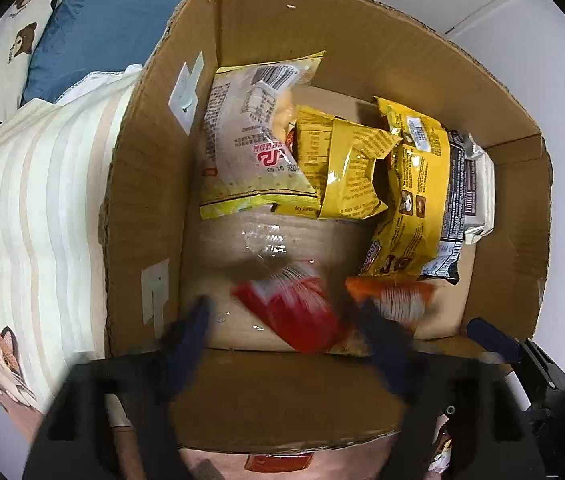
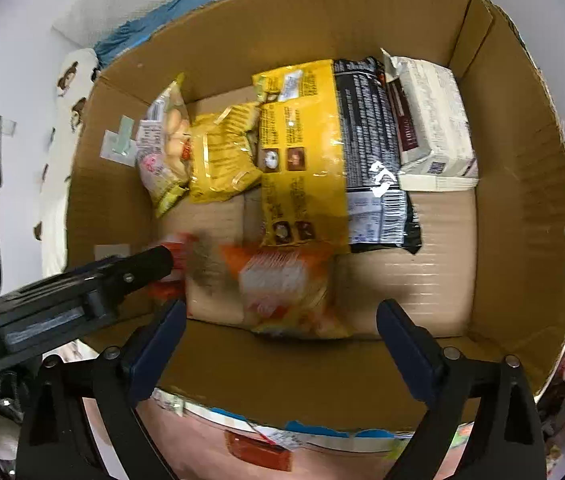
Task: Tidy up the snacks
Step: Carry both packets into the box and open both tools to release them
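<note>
A large cardboard box (image 1: pixel 362 32) holds snack packs. At its far end lie a pale bag with a barcode (image 1: pixel 250 140), small yellow packs (image 1: pixel 350 172), a big yellow-and-black bag (image 1: pixel 422 200) and a white carton (image 1: pixel 480 184). A red packet (image 1: pixel 294 312) and an orange packet (image 1: pixel 396 298) lie blurred near the front wall. My left gripper (image 1: pixel 286 316) is open over the red packet, not touching it. My right gripper (image 2: pixel 282 320) is open just behind the orange packet (image 2: pixel 282 280). The left gripper (image 2: pixel 82 288) shows at the left of the right wrist view.
The box (image 2: pixel 522 200) sits beside a striped cream blanket (image 1: pixel 34 208) with a cat print, a blue pillow (image 1: pixel 114 12) and a bear-print cushion (image 1: pixel 6 48). White walls lie beyond. More packets show below the box's front flap (image 2: pixel 258 452).
</note>
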The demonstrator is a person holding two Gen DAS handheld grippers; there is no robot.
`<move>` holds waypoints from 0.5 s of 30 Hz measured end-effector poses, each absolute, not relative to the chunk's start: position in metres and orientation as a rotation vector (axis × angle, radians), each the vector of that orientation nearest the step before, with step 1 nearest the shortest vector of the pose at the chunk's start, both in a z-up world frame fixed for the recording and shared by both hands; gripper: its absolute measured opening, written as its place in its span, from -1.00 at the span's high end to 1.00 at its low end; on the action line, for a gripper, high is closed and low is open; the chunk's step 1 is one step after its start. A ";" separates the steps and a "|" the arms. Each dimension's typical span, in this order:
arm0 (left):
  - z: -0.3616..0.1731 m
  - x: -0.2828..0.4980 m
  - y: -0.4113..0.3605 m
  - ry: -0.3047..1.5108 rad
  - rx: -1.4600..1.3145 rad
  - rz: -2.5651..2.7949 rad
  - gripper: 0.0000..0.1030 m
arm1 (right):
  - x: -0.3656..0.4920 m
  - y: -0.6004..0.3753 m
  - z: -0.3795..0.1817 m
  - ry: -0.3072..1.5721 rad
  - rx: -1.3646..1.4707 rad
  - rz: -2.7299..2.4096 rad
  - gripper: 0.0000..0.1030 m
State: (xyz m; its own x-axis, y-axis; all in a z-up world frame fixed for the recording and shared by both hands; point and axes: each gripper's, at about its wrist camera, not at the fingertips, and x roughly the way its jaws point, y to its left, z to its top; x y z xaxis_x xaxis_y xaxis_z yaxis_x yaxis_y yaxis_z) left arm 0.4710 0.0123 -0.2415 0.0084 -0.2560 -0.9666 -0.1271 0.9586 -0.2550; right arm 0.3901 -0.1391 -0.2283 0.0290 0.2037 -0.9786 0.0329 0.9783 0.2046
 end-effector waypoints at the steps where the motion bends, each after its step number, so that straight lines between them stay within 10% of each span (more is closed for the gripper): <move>1: -0.239 0.471 0.012 1.558 -0.301 -0.102 -0.89 | 0.390 -0.138 -0.229 1.542 0.179 0.136 -0.90; 15: -0.189 0.447 0.007 1.402 -0.203 -0.083 -0.90 | 0.371 -0.148 -0.202 1.452 0.127 0.092 -0.90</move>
State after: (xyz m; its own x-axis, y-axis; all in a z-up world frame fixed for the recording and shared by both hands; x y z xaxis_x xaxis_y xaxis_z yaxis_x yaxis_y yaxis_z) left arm 0.4470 0.0067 -0.1886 0.1690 -0.1774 -0.9695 -0.0623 0.9798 -0.1902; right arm 0.3713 -0.1481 -0.2017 0.1165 0.1397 -0.9833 0.0139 0.9897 0.1422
